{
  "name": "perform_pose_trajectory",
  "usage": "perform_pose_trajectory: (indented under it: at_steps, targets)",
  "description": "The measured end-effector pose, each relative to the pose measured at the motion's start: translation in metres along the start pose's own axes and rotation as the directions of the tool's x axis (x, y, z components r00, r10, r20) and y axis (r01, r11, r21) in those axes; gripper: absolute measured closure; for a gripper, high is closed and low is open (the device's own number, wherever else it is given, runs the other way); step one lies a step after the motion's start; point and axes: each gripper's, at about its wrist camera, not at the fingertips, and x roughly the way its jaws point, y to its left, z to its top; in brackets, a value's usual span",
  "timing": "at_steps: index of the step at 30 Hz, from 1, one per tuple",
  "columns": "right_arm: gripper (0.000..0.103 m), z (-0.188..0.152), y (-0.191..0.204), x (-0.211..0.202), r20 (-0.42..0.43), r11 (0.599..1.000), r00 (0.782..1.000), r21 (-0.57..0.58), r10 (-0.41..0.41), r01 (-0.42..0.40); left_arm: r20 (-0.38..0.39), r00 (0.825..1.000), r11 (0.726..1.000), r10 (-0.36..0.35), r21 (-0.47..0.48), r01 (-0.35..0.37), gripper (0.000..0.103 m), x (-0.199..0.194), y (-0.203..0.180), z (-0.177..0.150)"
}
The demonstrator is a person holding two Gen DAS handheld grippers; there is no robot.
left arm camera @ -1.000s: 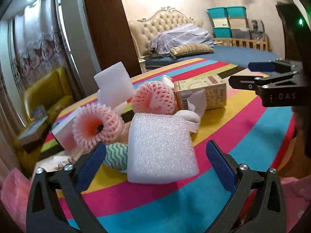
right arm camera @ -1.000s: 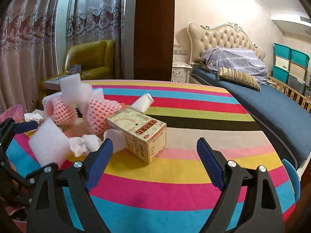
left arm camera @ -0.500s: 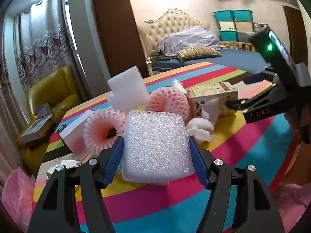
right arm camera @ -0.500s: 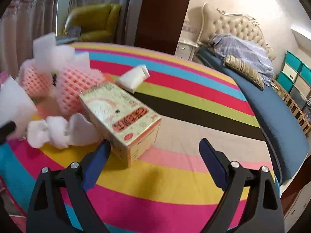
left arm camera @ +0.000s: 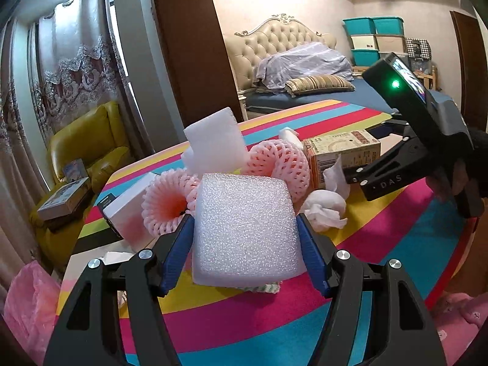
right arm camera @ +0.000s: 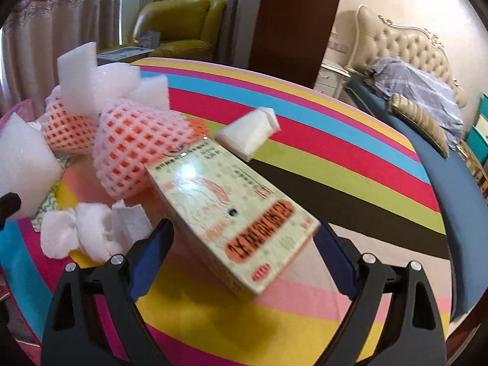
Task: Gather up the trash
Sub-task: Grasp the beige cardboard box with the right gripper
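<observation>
A pile of trash lies on a round striped table. My left gripper is shut on a white foam block, its blue pads pressed on both sides; the block also shows in the right wrist view. My right gripper is open, its fingers on either side of a cream and orange carton, which also shows in the left wrist view. Pink foam fruit nets and crumpled tissue lie between them.
More white foam pieces and a white box sit behind the pile. A small white packet lies beyond the carton. A pink bag hangs at the table's left. A yellow armchair and a bed stand beyond.
My left gripper closed on the foam block. My right gripper moved in over the carton, which now sits between its open fingers.
</observation>
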Motion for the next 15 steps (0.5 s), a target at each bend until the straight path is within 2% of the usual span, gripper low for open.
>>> perform_pose_trajectory:
  at_steps: [2,5,8,13,14,15]
  targets:
    - [0.015,0.001,0.003,-0.001,0.003,1.000,1.000,-0.008,0.017,-0.017,-0.001,1.000,1.000,-0.002,0.002,0.002,0.040,0.000,-0.001,-0.001]
    - [0.035,-0.003,0.008,-0.011,0.029,1.000,0.999,-0.017,0.026,-0.026,-0.003,1.000,1.000,-0.006,0.002,0.006,0.040,0.000,-0.001,-0.001]
    - [0.040,-0.010,0.011,-0.020,0.045,0.999,0.998,0.000,0.041,-0.041,-0.004,1.000,1.000,-0.009,0.001,0.009,0.040,-0.001,-0.002,-0.002]
    - [0.038,-0.021,0.022,-0.029,0.033,0.998,0.997,0.004,0.070,-0.070,-0.010,1.000,1.000,-0.013,-0.003,0.013,0.040,0.000,-0.002,-0.002]
    - [0.031,-0.024,0.025,-0.026,0.022,0.996,0.996,-0.004,0.086,-0.086,-0.012,1.000,1.000,-0.014,-0.005,0.014,0.039,0.001,-0.002,-0.003]
    - [0.030,-0.024,0.027,-0.025,0.021,0.997,0.996,-0.011,0.082,-0.082,-0.014,1.000,1.000,-0.015,-0.006,0.015,0.039,0.000,-0.002,-0.004]
